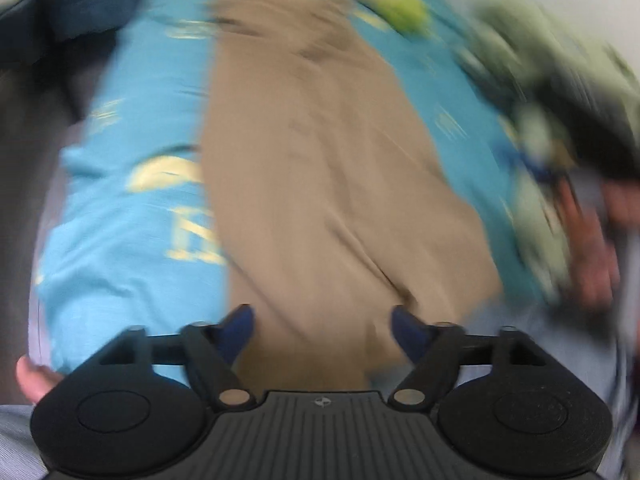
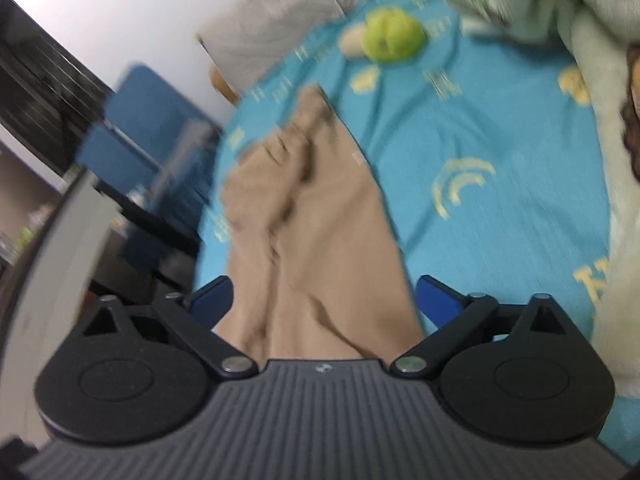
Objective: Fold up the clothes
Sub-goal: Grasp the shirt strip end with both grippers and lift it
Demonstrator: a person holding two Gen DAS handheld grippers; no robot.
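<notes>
The tan garment [image 2: 316, 216], probably trousers though blur is hiding the detail, is lying lengthwise on the teal bedsheet [image 2: 480, 128], running from the near edge toward the far edge and sitting closer to the sheet's left edge in the right wrist view. The left gripper [image 1: 323, 322] is hovering over the cloth's near end with its jaws released and spread wide, nothing pinched between them. The right gripper [image 2: 324, 300] is likewise standing wide apart, straddling the cloth's width without pressing it.

Risk from here: the far end is bunching and creased, so a fold made now would likely be trapping those wrinkles. A pinch taking only the top layer could be dragging the garment askew, or catching the sheet along with it.

The right wrist view is showing a green soft toy [image 2: 394, 36] near the far edge, a pale green blanket [image 2: 600, 80] heaped along the right edge, and a blue chair [image 2: 152, 128] beyond the left edge. The left wrist view, heavily smeared, is adding only a thumb [image 1: 34, 378] at its lower left corner.
</notes>
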